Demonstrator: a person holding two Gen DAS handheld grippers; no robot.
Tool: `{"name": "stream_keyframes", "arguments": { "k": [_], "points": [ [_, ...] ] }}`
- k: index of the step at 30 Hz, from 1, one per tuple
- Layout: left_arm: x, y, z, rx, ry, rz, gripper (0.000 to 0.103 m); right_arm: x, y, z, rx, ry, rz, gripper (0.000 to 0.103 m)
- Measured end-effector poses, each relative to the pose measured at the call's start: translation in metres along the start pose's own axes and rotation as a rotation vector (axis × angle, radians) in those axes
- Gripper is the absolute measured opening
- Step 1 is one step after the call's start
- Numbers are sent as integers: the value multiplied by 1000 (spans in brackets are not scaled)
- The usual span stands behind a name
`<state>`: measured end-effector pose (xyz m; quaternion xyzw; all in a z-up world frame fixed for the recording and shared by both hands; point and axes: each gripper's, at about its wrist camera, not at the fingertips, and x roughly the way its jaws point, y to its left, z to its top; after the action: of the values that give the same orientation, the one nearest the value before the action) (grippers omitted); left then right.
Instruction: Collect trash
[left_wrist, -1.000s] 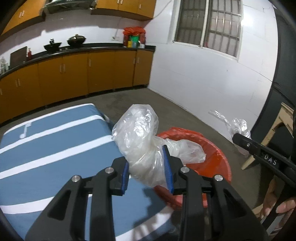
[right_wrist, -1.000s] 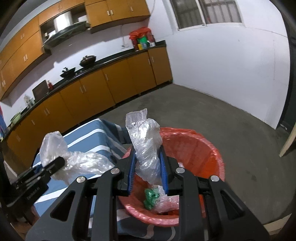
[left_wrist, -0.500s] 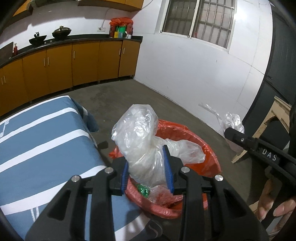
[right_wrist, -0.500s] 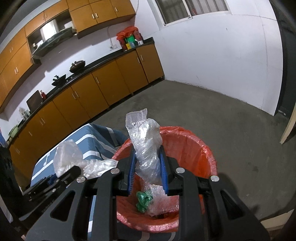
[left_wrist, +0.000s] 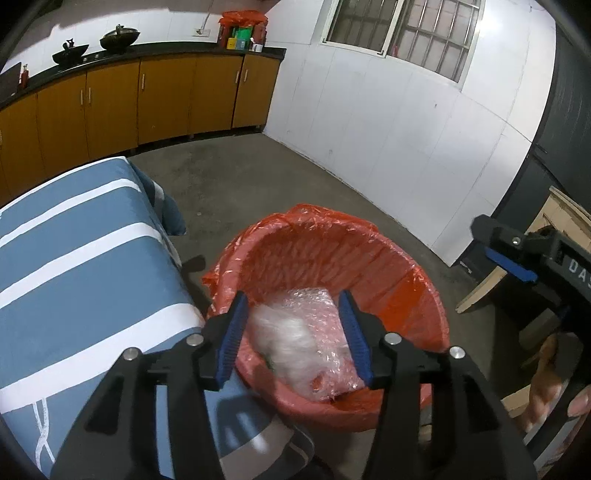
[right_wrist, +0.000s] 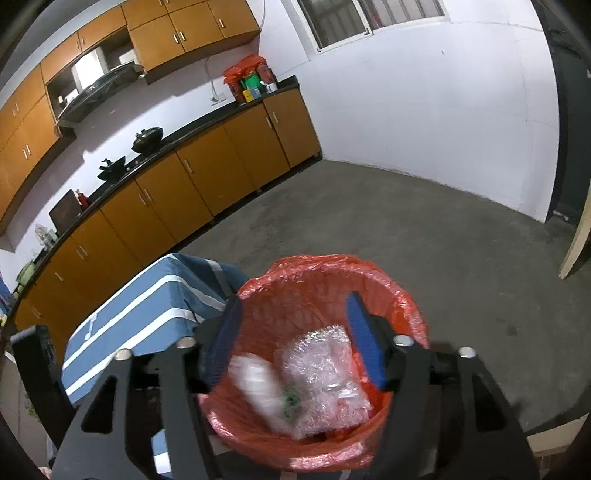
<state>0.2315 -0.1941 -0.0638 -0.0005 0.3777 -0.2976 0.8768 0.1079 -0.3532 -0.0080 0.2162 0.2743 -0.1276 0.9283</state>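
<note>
To drop cleanly, both releases needed to happen squarely above the red-lined bin (left_wrist: 369, 258). The left hand-held gripper (left_wrist: 295, 332) had just opened, empty, its clear plastic bag (left_wrist: 284, 339) falling inside the bin. The right hand-held gripper (right_wrist: 295, 339) had likewise just opened wide, its bubble wrap (right_wrist: 325, 373) lying in the bin.

A home kitchen: a long run of orange-brown wooden base cabinets (right_wrist: 207, 184) under a black counter top (right_wrist: 184, 136), with matching wall cabinets (right_wrist: 192, 26) above it. On that counter stand two dark lidded woks (right_wrist: 147, 138), beneath what looks like a range hood (right_wrist: 96, 96).
</note>
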Motion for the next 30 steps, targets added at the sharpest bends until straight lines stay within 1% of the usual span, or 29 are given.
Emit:
{"name": "stream_keyframes", "arguments": {
  "k": [1, 2, 3, 5, 6, 7, 8, 10, 12, 14, 18, 20, 26, 30],
  "points": [
    [-2, 0, -1, -1, -9, 8, 58, -2, 0, -1, -6, -7, -10, 78],
    [-7, 3, -3, -2, -25, 23, 63, -7, 1, -3, -19, -23, -23, 87],
    [-13, 6, -4, -2, -42, 35, 66, -9, 2, -2, -28, -32, -30, 93],
    [-26, 12, -7, 1, -74, 59, 74, -17, 7, -5, -62, -63, -63, 96],
    [-34, 14, -10, 9, -96, 75, 75, -23, 11, -9, -92, -86, -86, 98],
    [-41, 13, -10, 16, -111, 86, 79, -27, 13, -11, -116, -105, -99, 98],
    [-51, 14, -13, 29, -138, 108, 84, -30, 16, -13, -132, -120, -106, 98],
    [-70, 16, -18, 51, -187, 153, 89, -41, 24, -20, -175, -167, -130, 100],
    [-90, 19, -26, 71, -237, 203, 94, -49, 28, -25, -183, -202, -132, 101],
    [-110, 21, -35, 83, -279, 261, 98, -55, 32, -29, -183, -200, -113, 101],
    [-140, 30, -55, 81, -312, 338, 99, -62, 47, -40, -220, -159, -157, 101],
    [-153, 35, -65, 71, -319, 366, 99, -66, 54, -46, -231, -155, -168, 101],
    [-191, 50, -87, 4, -347, 421, 99, -80, 71, -67, -264, -160, -137, 101],
    [-208, 50, -100, -3, -371, 464, 99, -89, 83, -79, -307, -176, -140, 101]
  ]
}}
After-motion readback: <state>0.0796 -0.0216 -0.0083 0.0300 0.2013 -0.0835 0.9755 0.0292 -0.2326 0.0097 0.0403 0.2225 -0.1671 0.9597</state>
